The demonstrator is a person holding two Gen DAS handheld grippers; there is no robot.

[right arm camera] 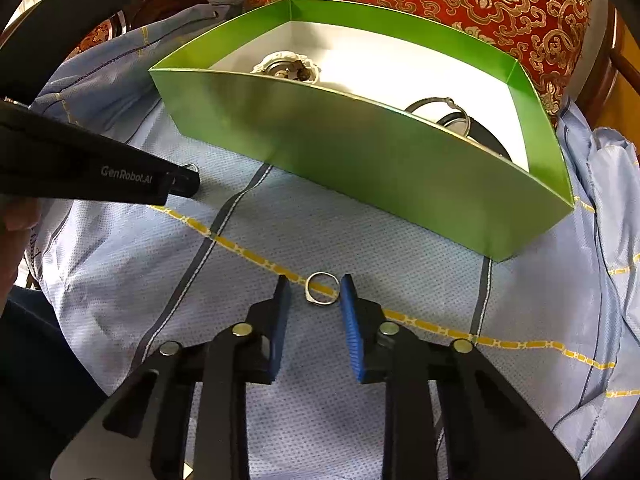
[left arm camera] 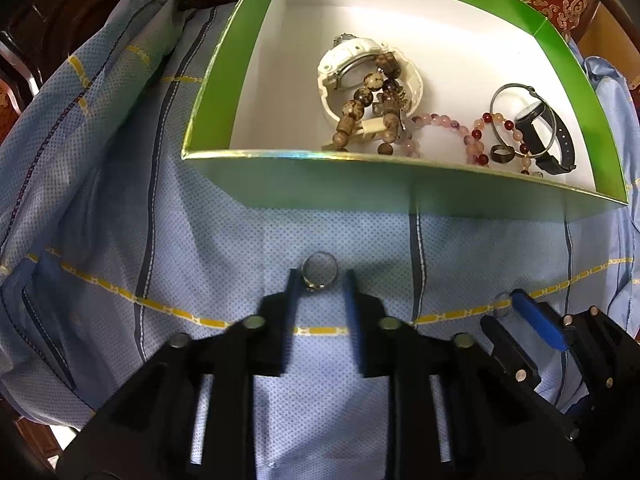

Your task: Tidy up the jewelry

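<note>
A green box (left arm camera: pixel 360 178) with a white floor holds a white watch (left arm camera: pixel 352 60), brown bead bracelets (left arm camera: pixel 368 116), pink bead bracelets (left arm camera: pixel 460 132), a black watch (left arm camera: pixel 536 124) and a dark ring (left arm camera: pixel 502 156). On the blue cloth before it, a silver ring (left arm camera: pixel 320 271) lies between the tips of my open left gripper (left arm camera: pixel 321 278). My open right gripper (right arm camera: pixel 315 286) straddles a second silver ring (right arm camera: pixel 322 289); it also shows in the left wrist view (left arm camera: pixel 510 308). The box shows in the right wrist view (right arm camera: pixel 360 152) too.
A blue striped cloth (right arm camera: pixel 280 232) with yellow lines covers the surface and bunches at the sides. A red and gold patterned cushion (right arm camera: pixel 460 4) lies behind the box. Dark wooden furniture (left arm camera: pixel 60 20) stands at the far left. The left gripper's body (right arm camera: pixel 92 168) crosses the right wrist view.
</note>
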